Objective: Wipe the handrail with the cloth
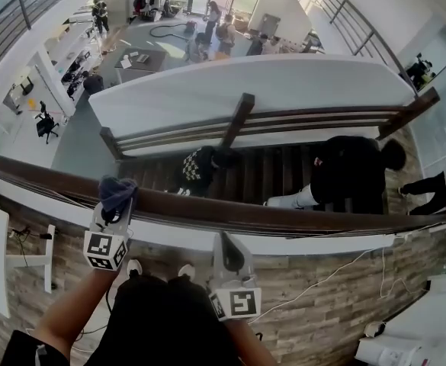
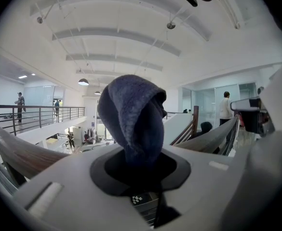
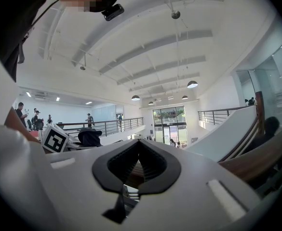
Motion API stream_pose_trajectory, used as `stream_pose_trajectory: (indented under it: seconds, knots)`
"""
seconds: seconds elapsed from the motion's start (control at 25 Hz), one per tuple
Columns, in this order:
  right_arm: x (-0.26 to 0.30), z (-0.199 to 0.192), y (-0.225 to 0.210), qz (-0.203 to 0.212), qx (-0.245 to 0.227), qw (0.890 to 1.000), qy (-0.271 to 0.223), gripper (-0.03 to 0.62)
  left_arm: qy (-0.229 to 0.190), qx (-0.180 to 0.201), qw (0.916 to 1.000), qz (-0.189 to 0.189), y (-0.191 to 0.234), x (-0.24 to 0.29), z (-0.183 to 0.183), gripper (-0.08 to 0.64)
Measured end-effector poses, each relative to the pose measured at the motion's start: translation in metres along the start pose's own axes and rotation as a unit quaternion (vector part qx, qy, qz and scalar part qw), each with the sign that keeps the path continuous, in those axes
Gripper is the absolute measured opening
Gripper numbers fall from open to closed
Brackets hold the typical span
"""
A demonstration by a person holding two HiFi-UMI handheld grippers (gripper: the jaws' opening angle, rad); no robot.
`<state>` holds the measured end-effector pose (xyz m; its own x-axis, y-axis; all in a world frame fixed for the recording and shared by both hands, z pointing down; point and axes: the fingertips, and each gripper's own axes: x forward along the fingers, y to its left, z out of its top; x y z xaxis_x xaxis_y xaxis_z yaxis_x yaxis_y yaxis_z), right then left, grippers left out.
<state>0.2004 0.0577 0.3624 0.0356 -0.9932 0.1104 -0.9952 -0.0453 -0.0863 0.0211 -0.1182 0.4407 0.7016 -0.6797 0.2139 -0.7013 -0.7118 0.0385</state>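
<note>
White plastic is seen on the left gripper point(image 1: 118, 204) and the right gripper point(image 1: 225, 241), and a cube with black squares is fixed on each. Black clothes point(image 1: 162, 319) and white shoes point(image 1: 134, 268) are worn.

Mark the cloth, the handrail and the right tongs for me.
cloth point(image 1: 118, 191): head view, middle of the dark blue bundle.
handrail point(image 1: 299, 221): head view, bare top of the brown rail.
right tongs point(image 1: 225, 240): head view, at the shut tips.
</note>
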Motion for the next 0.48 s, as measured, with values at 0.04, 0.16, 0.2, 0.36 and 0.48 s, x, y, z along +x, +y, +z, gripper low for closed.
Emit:
stream_pose_trajectory:
  seconds: [0.04,0.16,0.2,0.36,0.48]
  knots:
    - [0.000,-0.001,-0.003,-0.001,0.002,1.000,0.000,0.003,-0.001,-0.001,1.0000,-0.006,-0.005,0.001,0.000,0.083]
    - [0.000,-0.003,-0.009,-0.005,0.005,1.000,0.000,0.002,0.000,-0.004,0.9997,-0.022,-0.019,0.006,0.000,0.083]
    - [0.000,-0.004,-0.010,-0.005,0.005,1.000,0.000,0.002,0.001,-0.005,0.9996,-0.026,-0.024,0.007,0.000,0.083]
    - [-0.003,-0.006,-0.011,-0.003,0.016,1.000,-0.002,0.002,0.007,-0.003,0.9995,-0.032,-0.036,0.011,0.000,0.083]
    - [-0.007,0.000,-0.016,-0.007,0.031,0.999,-0.011,0.003,0.009,-0.009,0.9994,-0.033,-0.042,0.012,0.000,0.083]
